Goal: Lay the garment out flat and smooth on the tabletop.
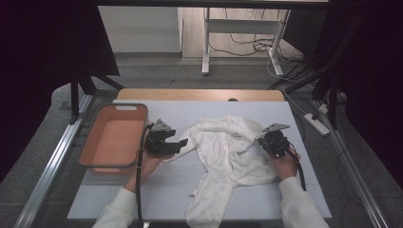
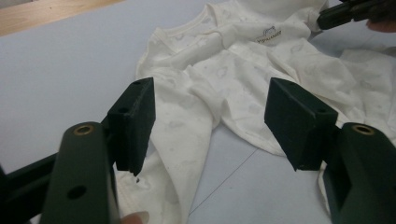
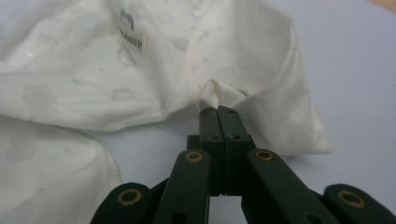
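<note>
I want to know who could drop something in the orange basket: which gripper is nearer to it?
Left. The left gripper hovers open just beside the basket, over the garment's sleeve. The right gripper is across the garment, shut on its edge.

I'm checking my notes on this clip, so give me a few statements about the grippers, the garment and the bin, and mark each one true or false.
1. The right gripper is shut on a fold of the white garment. True.
2. The left gripper is clamped on the garment. False: its jaws stand wide open, with the cloth lying beyond them.
3. The orange bin holds the garment. False: the garment lies on the table, and the bin looks empty.
4. The bin sits on the person's left side of the table. True.
5. A small label shows on the garment. True.
</note>
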Motion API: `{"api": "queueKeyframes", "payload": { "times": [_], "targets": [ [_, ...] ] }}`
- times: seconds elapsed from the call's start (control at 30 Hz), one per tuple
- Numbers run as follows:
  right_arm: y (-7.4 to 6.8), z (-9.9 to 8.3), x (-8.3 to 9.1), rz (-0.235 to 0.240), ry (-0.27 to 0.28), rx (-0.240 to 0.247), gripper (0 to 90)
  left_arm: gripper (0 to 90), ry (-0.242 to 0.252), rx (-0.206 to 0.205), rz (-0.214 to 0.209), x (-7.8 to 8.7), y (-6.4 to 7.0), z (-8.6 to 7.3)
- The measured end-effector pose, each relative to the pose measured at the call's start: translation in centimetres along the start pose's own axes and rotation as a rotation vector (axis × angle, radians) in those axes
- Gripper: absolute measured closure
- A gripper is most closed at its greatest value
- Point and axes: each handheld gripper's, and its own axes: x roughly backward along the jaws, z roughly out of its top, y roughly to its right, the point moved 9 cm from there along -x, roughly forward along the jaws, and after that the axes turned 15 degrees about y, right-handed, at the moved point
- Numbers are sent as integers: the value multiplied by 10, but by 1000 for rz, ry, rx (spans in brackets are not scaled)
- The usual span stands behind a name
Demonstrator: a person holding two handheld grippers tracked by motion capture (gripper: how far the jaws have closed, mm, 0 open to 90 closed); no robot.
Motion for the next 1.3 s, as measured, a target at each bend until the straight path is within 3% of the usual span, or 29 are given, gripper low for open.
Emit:
{"api": "queueKeyframes", "payload": {
  "times": [0.03,0.27,0.3,0.47,0.6,0.63,0.77,0.83,0.9,1.0,1.07,1.13,1.3],
  "targets": [
    [2,6,6,1,27,-3,894,346,0,-2,0,0,-1,0],
    [6,22,23,11,76,-27,895,346,5,-2,2,1,-1,2],
    [5,34,33,27,117,-41,895,346,7,1,3,2,-2,2],
    [10,53,54,16,185,-49,895,346,12,5,6,3,-3,3],
    [24,50,59,-17,180,-69,895,346,15,2,5,4,-3,4],
    [37,42,61,-55,162,-81,895,346,15,2,5,4,-3,4],
    [58,22,61,-122,118,-119,892,346,11,5,4,3,-3,3],
    [63,16,59,-132,104,-141,874,346,12,7,3,2,-3,4],
    [68,14,60,-156,105,-163,761,346,13,4,1,2,-2,4],
    [65,23,65,-165,147,-155,663,346,15,7,2,3,-3,4],
    [63,27,66,-160,160,-150,647,346,15,8,2,3,-3,4],
    [54,33,64,-125,172,-137,589,346,14,7,0,3,-2,4],
    [46,27,53,-93,135,-132,544,346,17,5,0,4,-3,5]
  ]
}}
